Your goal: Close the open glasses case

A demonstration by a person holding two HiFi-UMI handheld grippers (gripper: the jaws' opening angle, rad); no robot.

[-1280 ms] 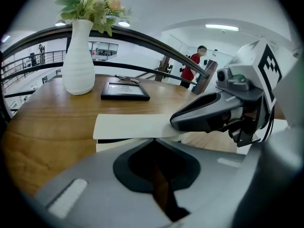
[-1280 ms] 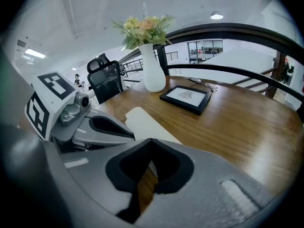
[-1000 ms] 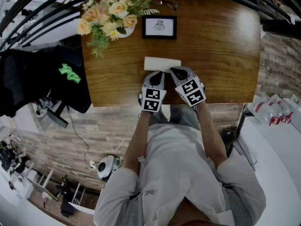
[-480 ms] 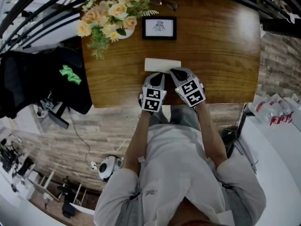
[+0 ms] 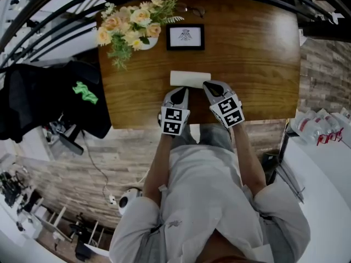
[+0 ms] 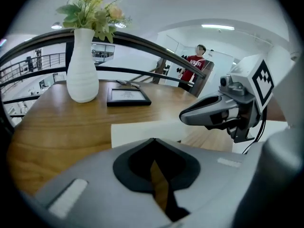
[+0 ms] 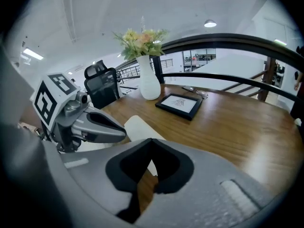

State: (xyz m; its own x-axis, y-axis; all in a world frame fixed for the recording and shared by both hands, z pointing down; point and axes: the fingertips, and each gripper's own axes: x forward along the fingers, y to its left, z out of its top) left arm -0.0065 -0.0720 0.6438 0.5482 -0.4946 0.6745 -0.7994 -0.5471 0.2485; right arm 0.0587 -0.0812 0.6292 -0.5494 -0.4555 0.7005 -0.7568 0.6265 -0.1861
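The white glasses case lies flat in the middle of the wooden table; it looks like a low white block and no raised lid shows. My left gripper sits just short of the case's near edge, left of centre, jaws shut and empty. The right gripper is at the case's near right corner, also shut with nothing in it. The left gripper view has the case right beyond the left gripper. In the right gripper view the case lies ahead and left of the right gripper.
A white vase of flowers stands at the table's far left, a black picture frame beside it, and a pair of glasses at the far edge. A black chair with dark clothing is left of the table. A railing runs behind.
The head view has shifted slightly. My left gripper has slid a little to the left; both grippers stay by the case's near edge, still shut.
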